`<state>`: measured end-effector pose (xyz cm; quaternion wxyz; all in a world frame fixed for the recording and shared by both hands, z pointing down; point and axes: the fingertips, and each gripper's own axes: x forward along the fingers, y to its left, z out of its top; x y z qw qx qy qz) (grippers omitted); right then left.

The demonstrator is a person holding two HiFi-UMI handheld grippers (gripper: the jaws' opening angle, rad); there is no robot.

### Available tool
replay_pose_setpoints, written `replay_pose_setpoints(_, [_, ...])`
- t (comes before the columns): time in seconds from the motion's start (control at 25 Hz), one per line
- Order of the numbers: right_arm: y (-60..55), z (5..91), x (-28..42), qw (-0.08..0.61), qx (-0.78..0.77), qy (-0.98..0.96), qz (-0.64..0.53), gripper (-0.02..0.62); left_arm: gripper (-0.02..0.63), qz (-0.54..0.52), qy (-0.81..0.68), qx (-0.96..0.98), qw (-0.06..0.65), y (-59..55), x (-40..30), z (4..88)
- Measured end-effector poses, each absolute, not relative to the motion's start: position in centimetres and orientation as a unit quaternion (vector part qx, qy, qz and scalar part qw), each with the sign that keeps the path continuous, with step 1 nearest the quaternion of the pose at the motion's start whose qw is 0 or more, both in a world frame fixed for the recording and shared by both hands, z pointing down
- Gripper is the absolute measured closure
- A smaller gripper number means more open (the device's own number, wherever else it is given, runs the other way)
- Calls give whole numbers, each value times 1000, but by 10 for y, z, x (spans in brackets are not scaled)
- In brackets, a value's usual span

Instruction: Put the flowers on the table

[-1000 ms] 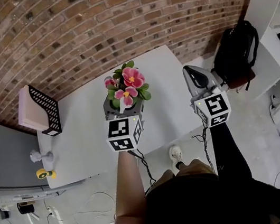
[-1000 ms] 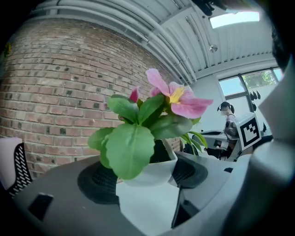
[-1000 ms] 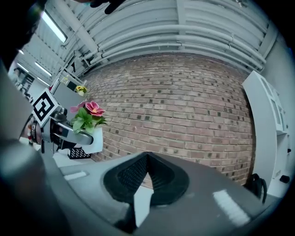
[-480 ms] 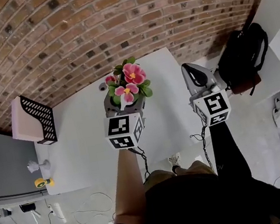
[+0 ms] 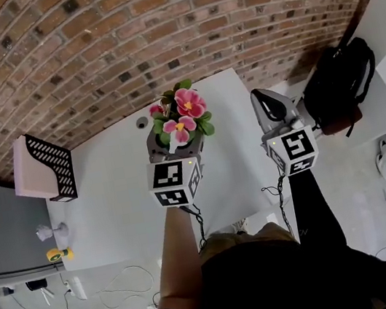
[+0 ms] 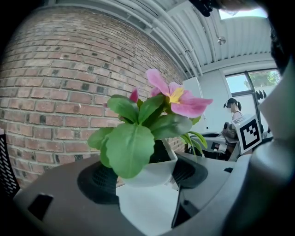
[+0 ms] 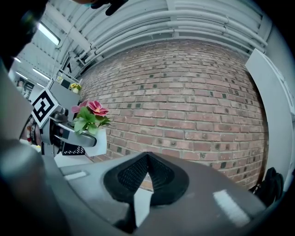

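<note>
A white pot of pink flowers [image 5: 181, 119] with green leaves sits between the jaws of my left gripper [image 5: 173, 144], which is shut on the pot above the white table [image 5: 111, 194]. In the left gripper view the pot [image 6: 148, 171] fills the gap between both pads, and the blooms [image 6: 177, 97] rise over it. My right gripper [image 5: 268, 106] hangs to the right, near the table's right edge. Its pads [image 7: 159, 173] meet with nothing between them. From the right gripper view the flowers [image 7: 90, 115] show at the left, level with it.
A black perforated basket with a pink box [image 5: 41, 166] stands at the table's left end. A small white object [image 5: 47, 231] and a yellow one [image 5: 57, 254] lie at the near left corner. A black backpack [image 5: 343, 83] rests on the floor to the right. A brick wall [image 5: 122, 44] backs the table.
The head view has shifted, so the table sits a little higher in frame. The left gripper with the pot has edged slightly right and farther over the table. The right gripper has barely moved.
</note>
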<state>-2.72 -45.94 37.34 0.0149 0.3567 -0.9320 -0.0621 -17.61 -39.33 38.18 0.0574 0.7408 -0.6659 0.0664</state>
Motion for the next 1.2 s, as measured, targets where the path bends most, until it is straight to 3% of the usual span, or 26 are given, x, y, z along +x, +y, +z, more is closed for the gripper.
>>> replay_pose_setpoints(0.4, [-474,401,-17,41,368,-928,-47,594,264,67,-657,746,83,-422,-173,416])
replay_pose_setpoints(1.2, [-485,472,52,113,423,-899,-4,594,264,95,-580,801,112,-494,-96,580])
